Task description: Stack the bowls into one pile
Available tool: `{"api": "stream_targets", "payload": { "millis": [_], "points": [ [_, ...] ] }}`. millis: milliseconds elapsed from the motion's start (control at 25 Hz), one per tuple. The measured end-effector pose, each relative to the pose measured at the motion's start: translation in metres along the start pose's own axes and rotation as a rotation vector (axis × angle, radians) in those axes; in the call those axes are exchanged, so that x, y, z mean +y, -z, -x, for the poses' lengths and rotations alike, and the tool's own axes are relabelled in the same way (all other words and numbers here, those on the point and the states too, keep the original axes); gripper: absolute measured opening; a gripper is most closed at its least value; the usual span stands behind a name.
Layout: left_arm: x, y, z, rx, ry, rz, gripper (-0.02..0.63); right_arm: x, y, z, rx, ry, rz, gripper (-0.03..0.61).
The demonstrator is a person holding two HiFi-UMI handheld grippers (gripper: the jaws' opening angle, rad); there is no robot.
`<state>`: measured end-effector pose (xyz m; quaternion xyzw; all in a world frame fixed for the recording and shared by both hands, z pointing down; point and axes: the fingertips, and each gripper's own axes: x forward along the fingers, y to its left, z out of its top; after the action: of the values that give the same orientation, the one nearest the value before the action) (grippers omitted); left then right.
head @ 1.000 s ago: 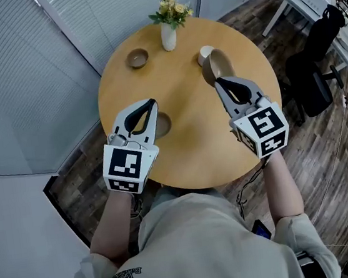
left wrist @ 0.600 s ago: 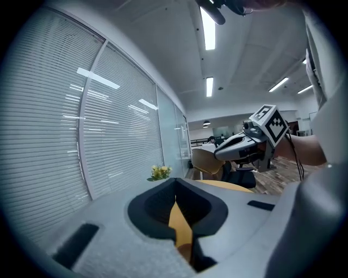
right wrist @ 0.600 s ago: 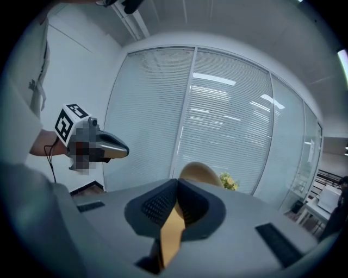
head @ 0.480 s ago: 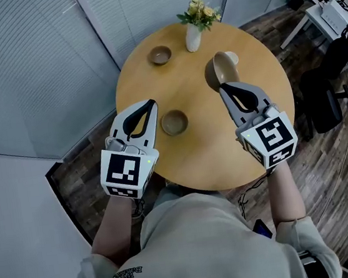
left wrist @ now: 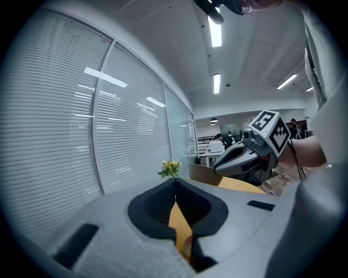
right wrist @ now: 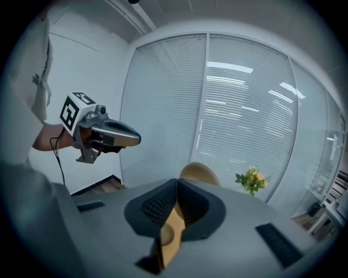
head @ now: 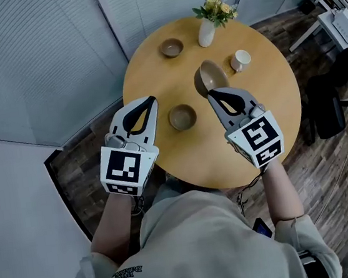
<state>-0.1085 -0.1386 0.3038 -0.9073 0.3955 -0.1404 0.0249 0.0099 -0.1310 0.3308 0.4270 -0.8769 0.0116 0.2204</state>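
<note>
Three tan bowls are on or above the round wooden table (head: 271, 110). One bowl (head: 171, 47) sits at the far side. A second bowl (head: 182, 117) sits near the front, between my two grippers. The third bowl (head: 210, 77) hangs tilted on its side above the table's middle, and my right gripper (head: 211, 93) is shut on its near rim. In the right gripper view that bowl (right wrist: 198, 172) rises just past the closed jaw tips (right wrist: 176, 182). My left gripper (head: 150, 98) is shut and empty, left of the near bowl, over the table's left edge.
A white vase of yellow flowers (head: 206, 30) stands at the table's far side, with a small white cup (head: 240, 60) to its right. Window blinds run along the left and back. A dark office chair (head: 327, 107) stands on the wood floor to the right.
My right gripper has carried the tilted bowl leftwards, away from the cup and toward the near bowl. My left gripper has drawn off to the left of the near bowl.
</note>
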Motion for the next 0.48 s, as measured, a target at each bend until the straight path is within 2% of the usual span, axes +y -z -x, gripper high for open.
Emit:
{"api": "stream_targets", "payload": {
  "millis": [200, 480],
  "points": [
    [0.008, 0.006, 0.002, 0.013, -0.015, 0.015, 0.021, 0.02, 0.018, -0.024, 0.062, -0.069, 0.015, 0.031],
    [0.024, 0.027, 0.004, 0.04, -0.029, 0.04, 0.021, 0.041, 0.065, -0.066, 0.218, -0.1, 0.105, 0.031]
  ]
}}
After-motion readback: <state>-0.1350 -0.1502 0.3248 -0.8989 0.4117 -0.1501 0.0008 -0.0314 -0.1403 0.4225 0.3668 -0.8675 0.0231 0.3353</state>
